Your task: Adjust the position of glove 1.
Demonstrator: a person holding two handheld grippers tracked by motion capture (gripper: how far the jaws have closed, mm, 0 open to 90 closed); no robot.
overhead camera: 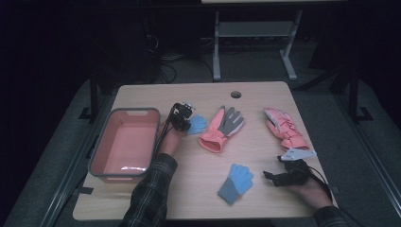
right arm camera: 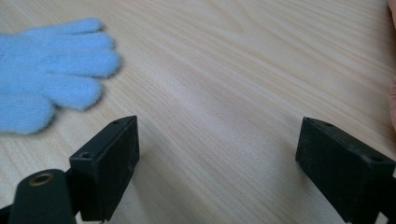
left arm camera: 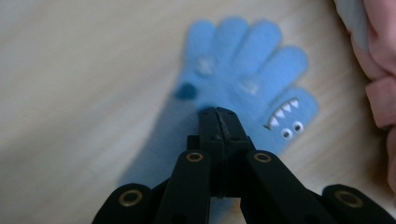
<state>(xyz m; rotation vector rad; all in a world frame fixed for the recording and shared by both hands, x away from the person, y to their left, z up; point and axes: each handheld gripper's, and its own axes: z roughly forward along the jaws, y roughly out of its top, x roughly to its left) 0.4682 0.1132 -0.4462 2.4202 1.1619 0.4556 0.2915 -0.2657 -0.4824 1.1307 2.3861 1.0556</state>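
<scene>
The left tool [left arm camera: 219,116] has its jaws pinched together on the shark glove [left arm camera: 243,79], biting the knit at the palm; that glove lies flat on the surface [overhead camera: 255,142] just right of the bin [overhead camera: 125,142] and just left of the pink-and-grey glove [overhead camera: 222,127]. To do this step well, I judge the pinch should take a real fold of fabric, not just fuzz, then lift straight up until the fingers hang free before swinging left over the bin's rim, so nothing drags the neighbouring glove along. The right tool [right arm camera: 217,154] has its jaws spread wide and holds nothing, resting low near the plain blue glove [overhead camera: 235,182], well placed to take that one next. The left gripper view shows the white teeth and eyes on the glove's thumb and exactly where the jaws bite, which the high view cannot resolve; the high view alone gives the bin, the pink mitten [overhead camera: 283,127] at the far right, and how all four gloves lie relative to each other.
</scene>
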